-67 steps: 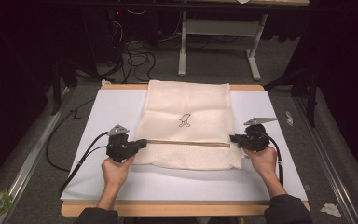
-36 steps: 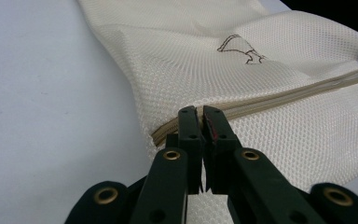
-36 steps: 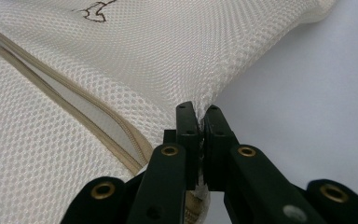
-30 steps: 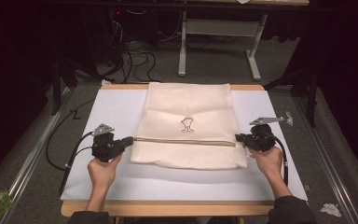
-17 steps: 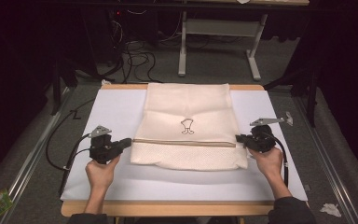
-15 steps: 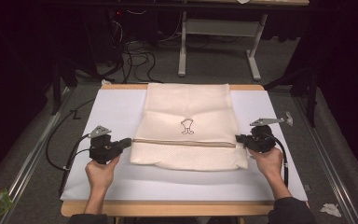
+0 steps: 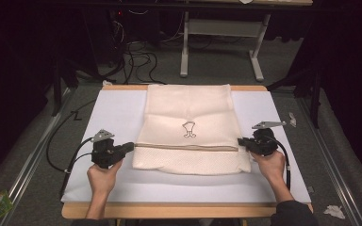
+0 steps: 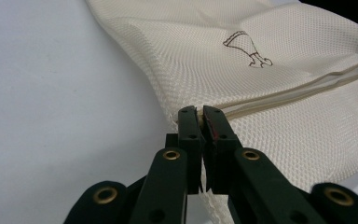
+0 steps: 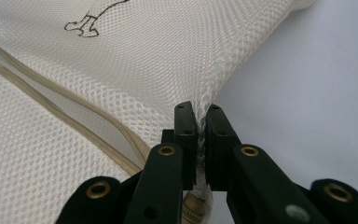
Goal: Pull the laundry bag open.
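One mesh bag lies flat on the white sheet in the middle of the table, its long axis running near to far; a zip crosses it left to right towards its near end, and the two grippers sit at the ends of that line. The left gripper is at the bag's left edge, the right gripper at its right edge, each pointing inward, so the bag lies between them and neither hand is nearer than the other; any pull outward would run along the zip line, across the long axis.

In the left gripper view the jaws are all but closed, pinching the mesh edge just where the zip seam ends; in the right gripper view the jaws likewise clamp a gathered bit of mesh, though the slim gap there may mean the grip is slackening; it is hard to be sure.

Counted: one bag, one zip, one small drawn mark on the bag, two grippers, two hands.
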